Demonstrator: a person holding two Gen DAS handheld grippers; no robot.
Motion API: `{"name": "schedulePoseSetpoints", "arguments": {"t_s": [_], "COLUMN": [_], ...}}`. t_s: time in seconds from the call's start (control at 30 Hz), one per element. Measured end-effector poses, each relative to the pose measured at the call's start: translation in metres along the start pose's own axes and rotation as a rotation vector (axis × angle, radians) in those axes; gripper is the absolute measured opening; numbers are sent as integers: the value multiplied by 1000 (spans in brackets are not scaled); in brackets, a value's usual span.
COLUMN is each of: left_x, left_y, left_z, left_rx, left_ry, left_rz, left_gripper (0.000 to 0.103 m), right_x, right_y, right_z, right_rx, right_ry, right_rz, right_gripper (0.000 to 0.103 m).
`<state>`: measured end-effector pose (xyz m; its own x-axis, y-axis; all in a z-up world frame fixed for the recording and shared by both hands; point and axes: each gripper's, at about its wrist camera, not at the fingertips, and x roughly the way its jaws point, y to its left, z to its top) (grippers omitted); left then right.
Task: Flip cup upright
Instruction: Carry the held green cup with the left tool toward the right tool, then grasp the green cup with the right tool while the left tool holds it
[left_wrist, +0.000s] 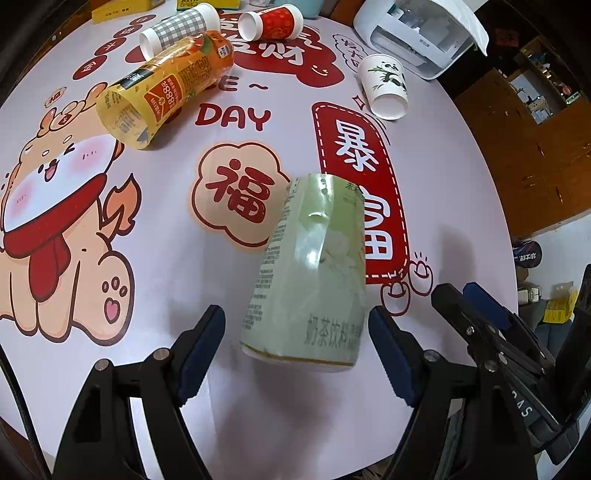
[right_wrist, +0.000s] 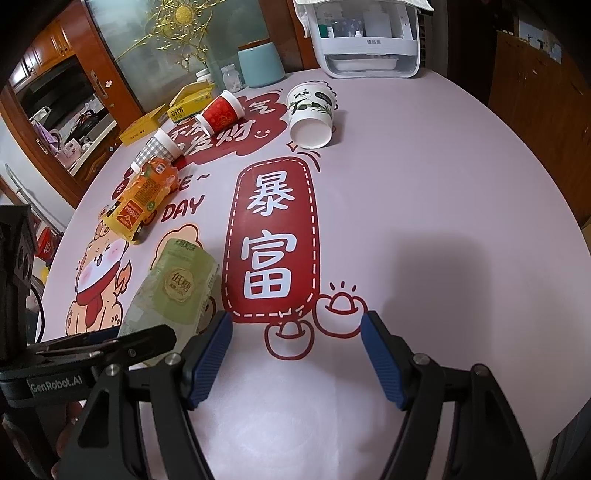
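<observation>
Left wrist view: the left claw (left_wrist: 295, 339), released, is flanking the green cup (left_wrist: 310, 273) lying on the table (left_wrist: 443, 184) at lower centre; a pinch on its thin dented wall risks crushing or squirting it away.

Right wrist view: the right claw (right_wrist: 297, 354), released and empty, is hovering lower centre beside the cup (right_wrist: 173, 291) at lower left, risking collision.

- We see a round table (right_wrist: 424, 206) covered with a pale pink cloth with red cartoon prints.
- Behind it stands a wooden cabinet (right_wrist: 55, 110) with a frosted glass panel (right_wrist: 155, 48) that has gold ornament.
- At the far edge of the table is a white appliance (right_wrist: 369, 44).
- On the right is brown wooden furniture (left_wrist: 517, 147).
</observation>
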<state>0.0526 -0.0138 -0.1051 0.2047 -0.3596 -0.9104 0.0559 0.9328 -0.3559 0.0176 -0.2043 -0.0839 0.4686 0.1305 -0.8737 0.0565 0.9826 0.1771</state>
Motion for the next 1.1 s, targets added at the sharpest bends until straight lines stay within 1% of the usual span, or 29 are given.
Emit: {"name": "schedulePoseSetpoints", "arguments": {"t_s": [0.17,0.37,0.43,0.5,0.63,0.73,0.8,0.97,1.1], "left_x": [-5,-22,-30,-41,-63,-75,-80,-79,-76], "left_y": [-2,-1,-1,-1,-3,-1,2,16,24], "left_z": [-3,-6,-8,-11,-15,-16,-13,-6,-5], "left_rx": [10,26,42,70,129,147,143,104,91], "left_ry": [6,-3,-20,-53,-139,-209,-233,-227,-221], "left_rz": [-17,-30,-21,7,71,101,112,107,110], "left_gripper": [78,78,79,79,79,79,79,79,79], "right_x": [-1,-4,-4,-5,-5,-1,5,28,46], "right_y": [0,1,2,4,12,18,22,32,36], "right_z": [1,3,5,6,9,11,13,21,25], "right_rx": [-1,16,26,30,28,45,57,100,123], "right_ry": [0,8,17,23,39,76,107,197,265], "right_rz": [5,28,44,57,99,168,214,303,349], "right_gripper": [72,72,72,72,72,72,72,72,72]}}
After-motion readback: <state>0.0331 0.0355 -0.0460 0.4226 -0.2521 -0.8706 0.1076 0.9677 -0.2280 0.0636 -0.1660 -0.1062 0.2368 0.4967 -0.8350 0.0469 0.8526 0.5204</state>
